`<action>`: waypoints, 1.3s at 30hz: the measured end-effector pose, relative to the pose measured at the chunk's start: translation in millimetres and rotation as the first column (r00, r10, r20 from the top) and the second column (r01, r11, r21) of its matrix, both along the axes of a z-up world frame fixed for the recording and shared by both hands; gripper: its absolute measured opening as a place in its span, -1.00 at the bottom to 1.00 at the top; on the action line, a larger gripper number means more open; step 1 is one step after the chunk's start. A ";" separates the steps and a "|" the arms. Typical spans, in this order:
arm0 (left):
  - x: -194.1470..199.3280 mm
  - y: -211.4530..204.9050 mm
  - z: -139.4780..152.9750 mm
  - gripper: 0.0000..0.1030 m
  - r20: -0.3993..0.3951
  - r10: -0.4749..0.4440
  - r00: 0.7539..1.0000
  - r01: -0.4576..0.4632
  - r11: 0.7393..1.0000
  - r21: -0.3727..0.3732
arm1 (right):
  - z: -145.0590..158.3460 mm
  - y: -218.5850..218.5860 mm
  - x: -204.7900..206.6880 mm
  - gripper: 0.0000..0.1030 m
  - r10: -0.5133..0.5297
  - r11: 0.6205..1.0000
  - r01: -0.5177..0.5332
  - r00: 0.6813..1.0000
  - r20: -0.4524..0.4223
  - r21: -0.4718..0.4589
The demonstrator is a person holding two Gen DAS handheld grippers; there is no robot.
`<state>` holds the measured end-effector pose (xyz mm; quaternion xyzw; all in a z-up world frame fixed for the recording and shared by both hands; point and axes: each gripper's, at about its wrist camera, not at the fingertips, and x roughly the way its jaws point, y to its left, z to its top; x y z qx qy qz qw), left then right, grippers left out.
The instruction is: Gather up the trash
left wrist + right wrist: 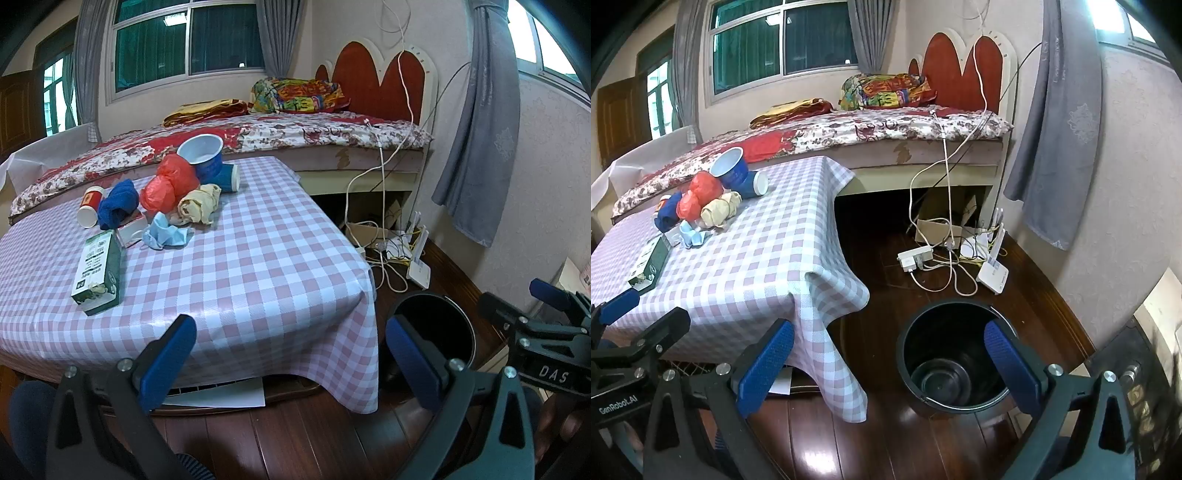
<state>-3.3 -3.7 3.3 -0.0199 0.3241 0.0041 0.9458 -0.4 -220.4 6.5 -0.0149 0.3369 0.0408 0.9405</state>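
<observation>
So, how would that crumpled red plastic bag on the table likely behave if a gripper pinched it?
The red plastic bag looks thin and wrinkled, so it would probably crush and hang limp. It seems light for its bulk. Its glossy film may slip between the pads, and lifting could nudge the blue cup leaning behind it.

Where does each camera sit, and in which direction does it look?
Left wrist: sits on the left tool, looks forward and down at the checked table; its own open blue fingers and the right tool show.
Right wrist: sits on the right tool, looks down at the black bin on the floor; its open fingers show.
Shared: table, trash pile, bin, bed.
</observation>
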 end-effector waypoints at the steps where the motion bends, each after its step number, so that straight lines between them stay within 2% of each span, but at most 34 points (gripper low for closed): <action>1: 0.7 -0.4 -0.7 1.00 -0.001 0.000 1.000 0.000 1.000 0.000 | -0.3 0.4 0.2 1.00 0.000 1.000 0.000 1.000 0.000 0.000; 39: -1.2 7.3 2.1 1.00 0.021 0.011 1.000 -0.011 1.000 -0.015 | 1.5 3.8 1.0 1.00 -0.001 1.000 0.001 1.000 0.005 -0.005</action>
